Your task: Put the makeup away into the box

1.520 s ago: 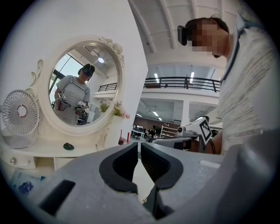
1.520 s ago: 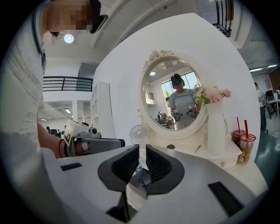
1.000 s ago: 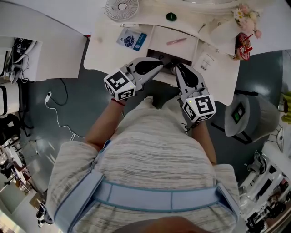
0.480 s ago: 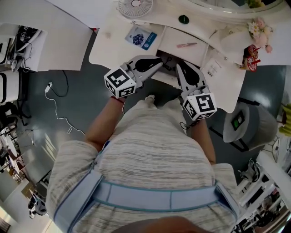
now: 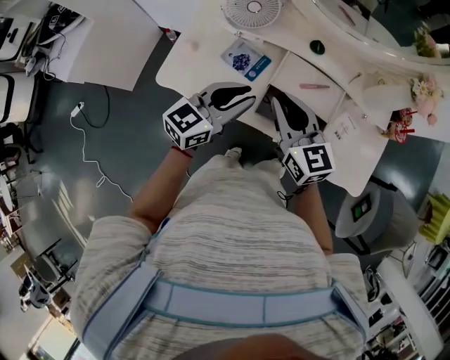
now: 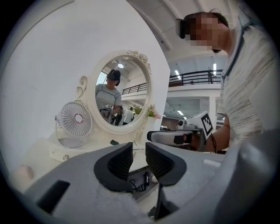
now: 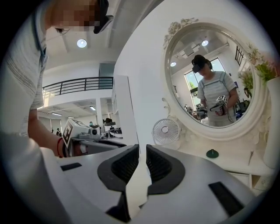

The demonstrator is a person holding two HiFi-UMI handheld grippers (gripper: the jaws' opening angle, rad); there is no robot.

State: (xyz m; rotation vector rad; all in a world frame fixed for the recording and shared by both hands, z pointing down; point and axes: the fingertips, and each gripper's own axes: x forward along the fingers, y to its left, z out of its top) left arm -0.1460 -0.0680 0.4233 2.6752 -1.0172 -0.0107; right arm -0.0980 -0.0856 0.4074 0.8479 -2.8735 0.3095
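A pink makeup pencil (image 5: 312,86) lies on the white dressing table (image 5: 211,49), in a shallow recess right of the grippers. Below the table's front edge an open drawer (image 5: 269,107) shows a dark inside; in the left gripper view this drawer (image 6: 136,174) holds a black cable (image 6: 136,186). My left gripper (image 5: 247,97) (image 6: 138,151) points at the drawer's left side; its jaws have just been opening and nothing is between them. My right gripper (image 5: 275,103) (image 7: 140,151) sits at the drawer's right side, with a narrow empty gap between its pads.
A small fan (image 5: 254,8) stands at the back, and a blue packet (image 5: 246,61) and a green round knob (image 5: 318,47) lie on the table. An oval mirror (image 7: 214,78) rises behind. Flowers (image 5: 424,41) are far right, a grey stool (image 5: 362,211) beside the table, a white cable (image 5: 91,169) on the floor.
The table has swung right and up in the head view. The dark drawer opening between the gripper tips shows wider than before. Both grippers have shifted with it.
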